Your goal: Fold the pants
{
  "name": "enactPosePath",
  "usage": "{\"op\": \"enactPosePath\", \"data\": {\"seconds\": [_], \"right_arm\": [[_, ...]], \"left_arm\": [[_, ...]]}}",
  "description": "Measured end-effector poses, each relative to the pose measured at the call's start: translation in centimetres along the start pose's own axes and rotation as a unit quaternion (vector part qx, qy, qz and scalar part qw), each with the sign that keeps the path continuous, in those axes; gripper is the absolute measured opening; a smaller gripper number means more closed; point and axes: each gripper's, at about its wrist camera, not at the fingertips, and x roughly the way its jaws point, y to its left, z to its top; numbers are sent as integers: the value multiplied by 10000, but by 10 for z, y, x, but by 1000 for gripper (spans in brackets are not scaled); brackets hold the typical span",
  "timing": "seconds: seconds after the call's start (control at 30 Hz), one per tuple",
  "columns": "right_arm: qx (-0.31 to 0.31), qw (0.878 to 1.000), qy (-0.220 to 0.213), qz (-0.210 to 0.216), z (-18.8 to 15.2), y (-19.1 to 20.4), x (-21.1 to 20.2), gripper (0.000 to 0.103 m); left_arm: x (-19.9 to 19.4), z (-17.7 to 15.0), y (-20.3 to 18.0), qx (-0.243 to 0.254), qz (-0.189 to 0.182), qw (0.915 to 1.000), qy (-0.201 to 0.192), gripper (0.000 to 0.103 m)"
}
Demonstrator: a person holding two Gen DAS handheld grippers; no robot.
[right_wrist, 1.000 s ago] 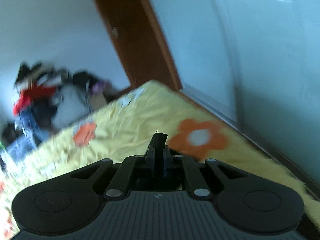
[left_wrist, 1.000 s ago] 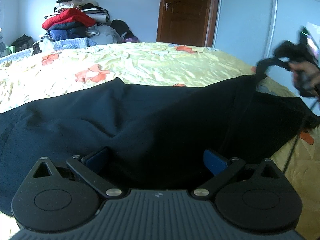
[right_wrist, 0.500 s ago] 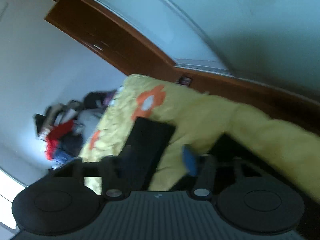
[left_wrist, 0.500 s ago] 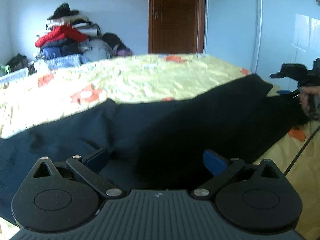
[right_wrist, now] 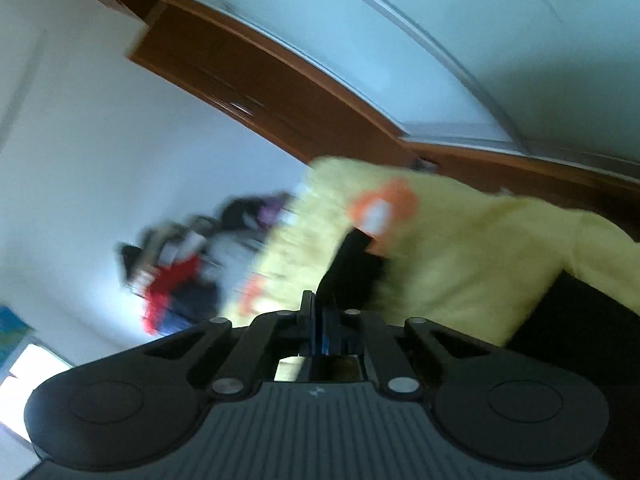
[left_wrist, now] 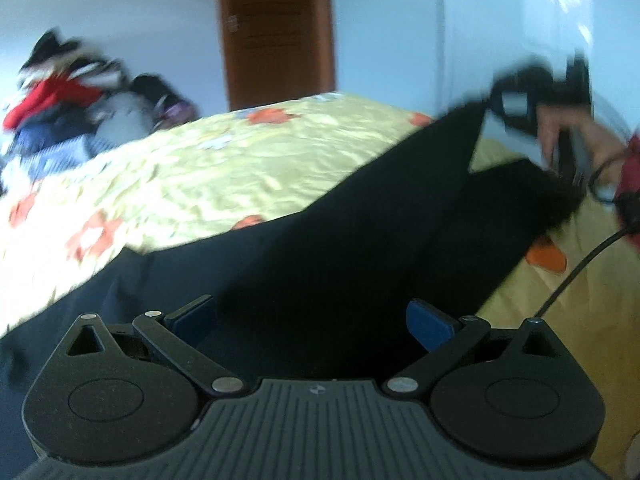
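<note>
Right gripper (right_wrist: 320, 316) fingers pinched on pants (left_wrist: 320, 272) edge, lifting it off the bed (left_wrist: 240, 168) to fold. Left gripper (left_wrist: 312, 320) fingers wide, holding nothing, over the cloth.

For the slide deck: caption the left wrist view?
Open left gripper over dark pants on yellow bedspread.

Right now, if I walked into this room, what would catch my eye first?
Dark pants sprawl across a yellow, orange-flowered bedspread, one corner lifted at the right by the right claw. The left claw hangs open over the cloth. At far left, a clothes heap is piled against the wall.
</note>
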Motion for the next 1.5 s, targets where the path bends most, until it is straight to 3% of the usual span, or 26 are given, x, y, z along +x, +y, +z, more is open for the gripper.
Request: {"op": "enactPosePath", "data": {"seconds": [0.13,0.27,0.33,0.43,0.5,0.6,0.63,0.67,0.77,0.83,0.87,0.93,1.0,1.13,1.27,1.4,1.5], "right_arm": [[-239,9987,-204,406,9,34,-34,3],[-377,9969,-290,633,16,52,-55,3],[-447,9966,-274,634,17,55,-59,3],[-434,9972,-246,566,18,53,-61,3],[-369,9975,-240,554,19,48,-68,3],[-300,9982,-145,507,17,47,-67,3],[-259,9986,-41,458,17,46,-60,3],[-205,9988,54,447,17,46,-54,3],[-450,9962,-180,727,23,70,-55,4],[-694,9904,-478,1096,24,84,-74,3],[-794,9887,-580,1129,24,84,-86,3],[-849,9908,-638,833,18,68,-105,3],[-843,9949,-540,110,9,33,-117,3],[7,9964,-274,-807,-12,-46,-133,3],[261,9941,-267,-1019,-25,-75,-146,3],[-1,9923,-278,-1203,-27,-69,-151,3],[-166,9871,-142,-1589,-23,-70,-158,5]], "left_arm": [[14,-2,-28,686,-201,9974,84,101],[25,-9,-51,1037,47,9946,-25,98],[27,-8,-49,849,71,9963,-99,95],[27,-2,-32,203,-209,9994,-169,93],[30,1,-22,-181,-366,9991,-136,80],[42,4,-11,-418,-378,9983,117,40],[44,5,-6,-533,-329,9979,164,22],[43,6,2,-723,-306,9969,90,14],[21,22,22,-1121,102,9914,-669,14],[-2,32,28,-1082,388,9856,-1243,14],[-8,36,29,-1022,351,9852,-1333,14],[-8,35,27,-972,8,9891,-1109,15],[10,21,15,-810,-343,9942,-618,15],[40,-16,-3,-647,-650,9957,145,15],[33,-21,2,-613,-663,9959,81,15],[37,-19,-2,-620,-701,9956,102,15],[25,-28,-8,-559,-866,9945,181,23]]}}
